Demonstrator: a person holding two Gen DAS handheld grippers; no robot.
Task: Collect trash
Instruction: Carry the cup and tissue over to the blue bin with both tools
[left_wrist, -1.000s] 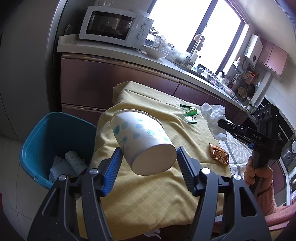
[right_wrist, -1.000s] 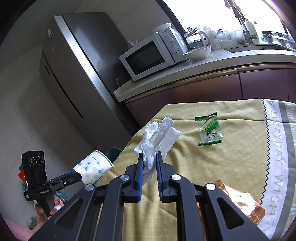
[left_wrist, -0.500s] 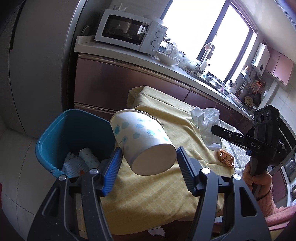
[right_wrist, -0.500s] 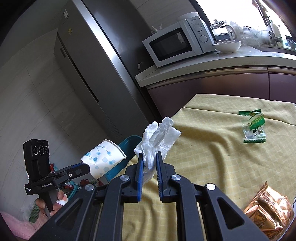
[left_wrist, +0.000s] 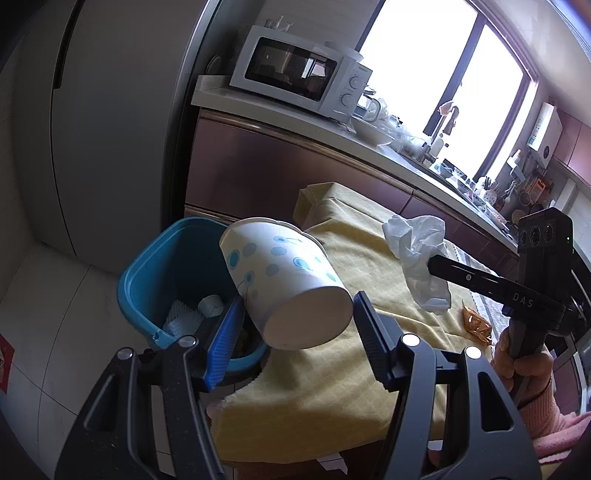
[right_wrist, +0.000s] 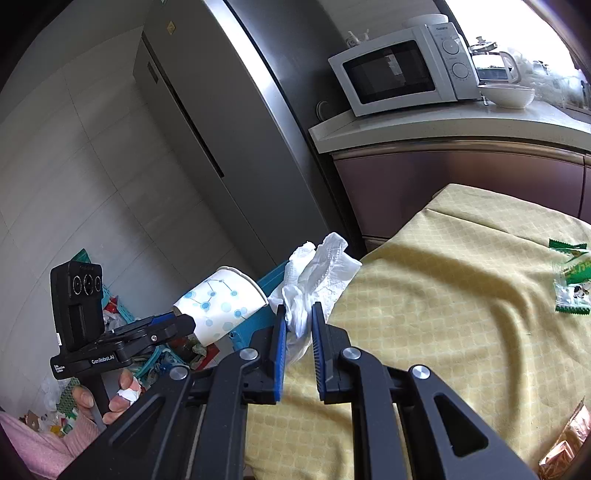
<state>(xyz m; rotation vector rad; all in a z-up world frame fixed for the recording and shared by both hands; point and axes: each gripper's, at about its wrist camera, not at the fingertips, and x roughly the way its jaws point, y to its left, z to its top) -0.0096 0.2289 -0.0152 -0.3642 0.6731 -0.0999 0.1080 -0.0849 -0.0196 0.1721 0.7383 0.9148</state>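
Left tongs (left_wrist: 295, 325) clamp a dotted paper cup (left_wrist: 284, 280) beside the blue bin (left_wrist: 147, 266); right tongs (right_wrist: 297, 332) pinch a crumpled tissue (right_wrist: 317, 269); green wrapper (right_wrist: 570, 284) lies on the yellow-clothed bench (right_wrist: 443, 295)

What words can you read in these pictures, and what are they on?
"DAS": on the black arm of the right hand-held gripper.
"GenRobot.AI": on the body of the left hand-held gripper; the smaller print beside it is too small to read.
Microwave: its small brand mark and dial labels are too blurred to read.
Green wrapper: its print is unreadable.
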